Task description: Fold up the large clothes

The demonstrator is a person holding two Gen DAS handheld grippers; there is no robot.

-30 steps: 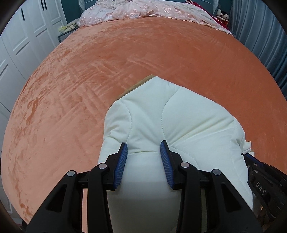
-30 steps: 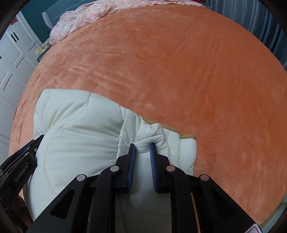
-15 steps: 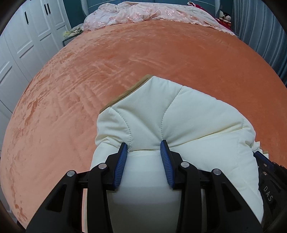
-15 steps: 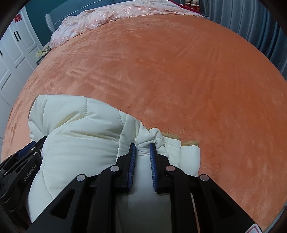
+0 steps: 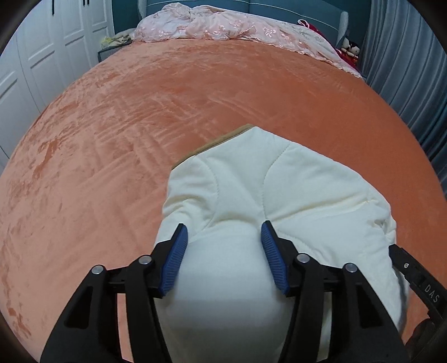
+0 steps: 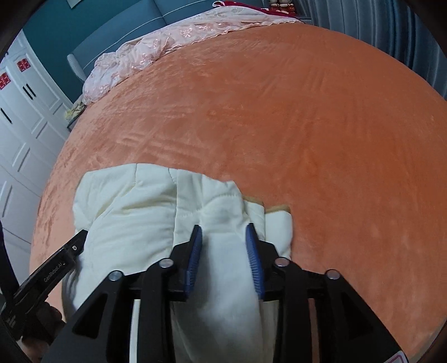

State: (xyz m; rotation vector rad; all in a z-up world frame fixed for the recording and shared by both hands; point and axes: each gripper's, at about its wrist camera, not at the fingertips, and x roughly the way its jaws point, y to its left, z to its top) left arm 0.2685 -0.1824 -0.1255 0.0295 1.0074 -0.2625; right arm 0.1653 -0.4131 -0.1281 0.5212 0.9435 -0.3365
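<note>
A cream quilted padded garment (image 5: pixel 268 195) lies bunched and folded on the orange bed, with a tan lining edge (image 5: pixel 212 145) showing. It also shows in the right wrist view (image 6: pixel 139 212). My left gripper (image 5: pixel 223 231) is open, its blue pads on either side of a bulge of the garment. My right gripper (image 6: pixel 223 231) is also open, with the fabric lying loose between its pads. Each gripper's black body shows at the edge of the other's view.
The orange velvet bedspread (image 5: pixel 139 117) covers the whole bed. A pink lace cover (image 5: pixel 223 25) is heaped at the headboard end. White wardrobe doors (image 5: pixel 42 55) stand on the left, grey-blue curtains (image 5: pixel 405 69) on the right.
Both grippers' jaws have spread apart; the right one was pinching a fold of the garment and has let it go. Both views have tilted up.
</note>
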